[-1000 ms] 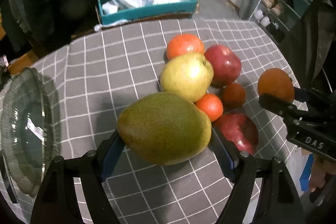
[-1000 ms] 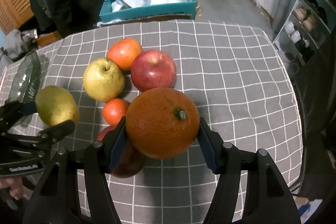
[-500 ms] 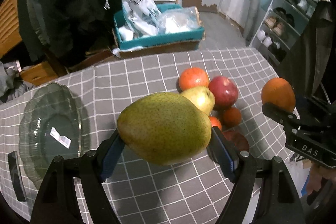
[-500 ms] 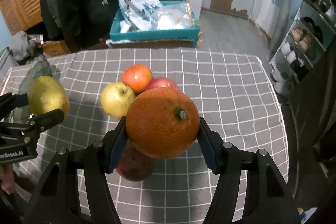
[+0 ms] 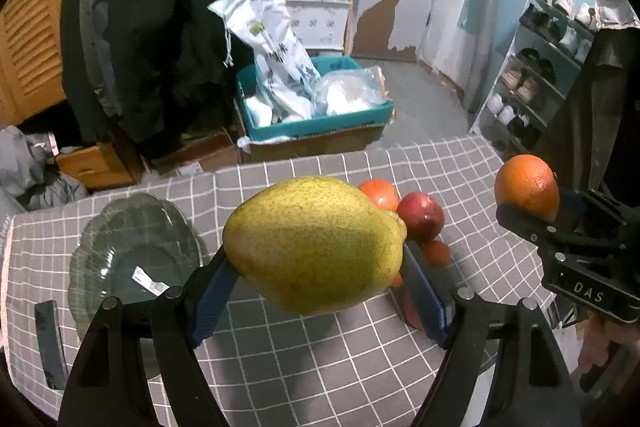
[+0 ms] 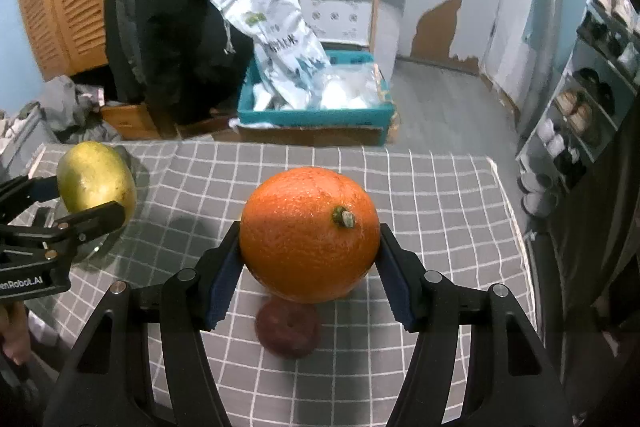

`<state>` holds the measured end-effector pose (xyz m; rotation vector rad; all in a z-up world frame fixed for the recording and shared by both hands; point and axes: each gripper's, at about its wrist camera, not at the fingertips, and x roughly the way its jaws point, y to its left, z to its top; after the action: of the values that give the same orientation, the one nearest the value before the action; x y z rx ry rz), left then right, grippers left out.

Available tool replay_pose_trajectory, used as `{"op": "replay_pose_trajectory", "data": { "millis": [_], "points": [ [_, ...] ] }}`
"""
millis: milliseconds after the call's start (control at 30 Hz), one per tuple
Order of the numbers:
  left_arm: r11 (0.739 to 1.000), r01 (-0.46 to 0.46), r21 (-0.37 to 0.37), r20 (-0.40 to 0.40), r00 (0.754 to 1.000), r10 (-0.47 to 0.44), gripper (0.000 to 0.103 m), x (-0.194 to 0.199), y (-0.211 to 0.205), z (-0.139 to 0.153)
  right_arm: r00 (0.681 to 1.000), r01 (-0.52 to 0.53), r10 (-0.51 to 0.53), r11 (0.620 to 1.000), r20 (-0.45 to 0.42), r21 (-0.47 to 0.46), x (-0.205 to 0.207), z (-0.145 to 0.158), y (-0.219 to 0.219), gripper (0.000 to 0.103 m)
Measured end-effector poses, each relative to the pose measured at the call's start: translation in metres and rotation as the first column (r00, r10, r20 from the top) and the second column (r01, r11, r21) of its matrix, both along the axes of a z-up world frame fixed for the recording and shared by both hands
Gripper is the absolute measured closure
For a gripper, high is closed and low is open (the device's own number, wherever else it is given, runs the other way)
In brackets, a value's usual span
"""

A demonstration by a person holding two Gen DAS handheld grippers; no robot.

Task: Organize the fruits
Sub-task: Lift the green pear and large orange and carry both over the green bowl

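- Left wrist view: left gripper (image 5: 320, 291) clamped on a big green-yellow pear (image 5: 314, 245), blue pads on both flanks, fruit held clear above the tabletop (image 5: 320, 359).
- Right wrist view: right gripper (image 6: 308, 285) clamped on an orange (image 6: 310, 233), stem facing the camera, also held off the cloth.
- Glass plate (image 5: 120, 247) sits near the tabletop's left edge, nothing on it but a sticker; likely drop spot, judging by the task.
- Rest of the fruit sits in a pile toward the right side: red apple (image 5: 422, 217), orange-red fruit (image 5: 380, 193), small tangerine (image 5: 436, 253), more partly hidden behind the pear. Dark red apple (image 6: 288, 331) lies right under the held orange.
- Risks: pear is wide and rounded, gripped only at the sides, so it may roll or slip out on a fast tilt. Orange the same.
- Both grippers heading for the plate together could bump each other, since each shows close at the other's frame edge.
- Glass plate is shallow and near the left edge; a dropped fruit could roll off it, or off the table.
- Open room: bare checked cloth between plate and pile, also the far right corner. Dark flat item (image 5: 50, 343) lies by the plate at the near-left edge, worth avoiding.
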<state>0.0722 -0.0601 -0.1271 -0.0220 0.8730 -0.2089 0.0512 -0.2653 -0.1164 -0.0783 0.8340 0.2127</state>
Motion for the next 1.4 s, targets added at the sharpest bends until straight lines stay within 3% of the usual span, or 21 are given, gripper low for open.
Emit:
{"op": "replay_pose_trajectory", "data": {
  "millis": [567,1400],
  "points": [
    [0.997,-0.072,-0.007,0.096,0.993,0.072,0.021,-0.015,0.045,0.036,0.994,-0.08,0.078,0.996,0.078,0.03,-0.005,0.036,0.04,0.039],
    [0.959,-0.282,-0.027,0.065,0.957,0.283,0.021,-0.025,0.157,0.023,0.971,-0.237,0.236,0.97,0.027,0.049,0.021,0.033,0.155,0.039]
  ]
}}
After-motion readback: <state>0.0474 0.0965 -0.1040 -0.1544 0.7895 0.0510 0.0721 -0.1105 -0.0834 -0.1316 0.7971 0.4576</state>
